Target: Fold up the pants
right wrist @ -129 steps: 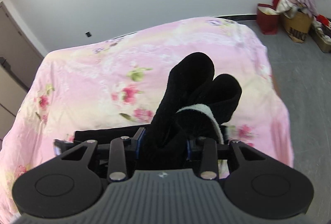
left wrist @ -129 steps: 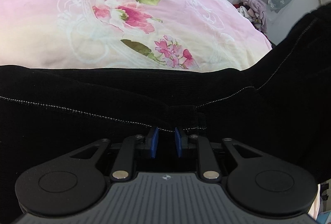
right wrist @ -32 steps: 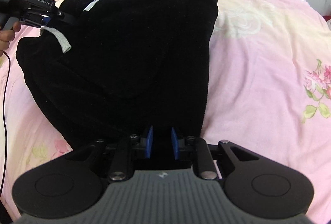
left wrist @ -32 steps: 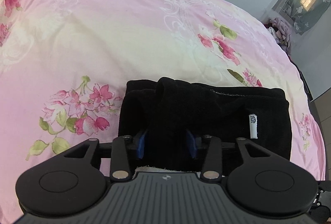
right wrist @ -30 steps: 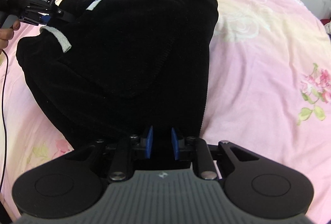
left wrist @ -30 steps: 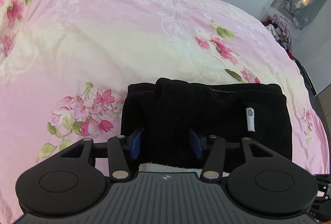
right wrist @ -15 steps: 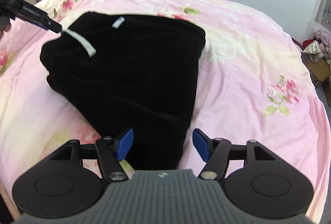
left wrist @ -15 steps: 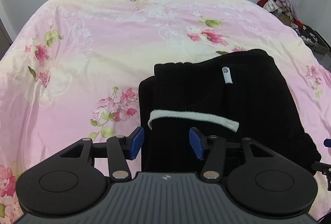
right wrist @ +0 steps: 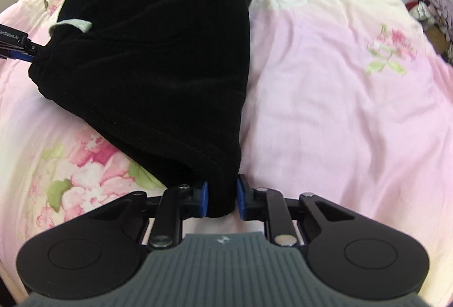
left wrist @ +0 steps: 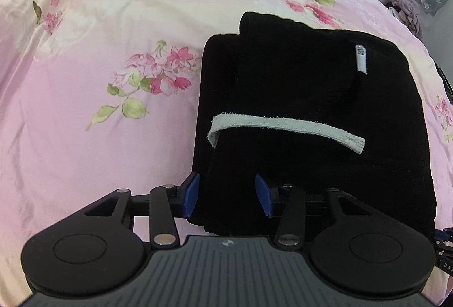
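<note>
The black pants (left wrist: 311, 97) lie folded in a thick bundle on the pink floral bed, with a white drawstring (left wrist: 283, 127) and a small white label (left wrist: 360, 57) on top. My left gripper (left wrist: 226, 195) straddles the bundle's near left corner, its jaws apart with cloth between them. In the right wrist view the pants (right wrist: 158, 52) fill the upper left. My right gripper (right wrist: 220, 199) is shut on the bundle's near corner. The left gripper's tip (right wrist: 17, 48) shows at the bundle's far left edge.
The pink floral bedspread (left wrist: 99, 66) spreads wide to the left of the pants and to their right (right wrist: 339, 108). A pile of clothes and boxes (right wrist: 436, 9) stands by the wall beyond the bed's far right edge.
Both grippers let go of the pants and opened about half a second ago. Now the right gripper has closed on the near corner again, and the left has moved in around its corner.
</note>
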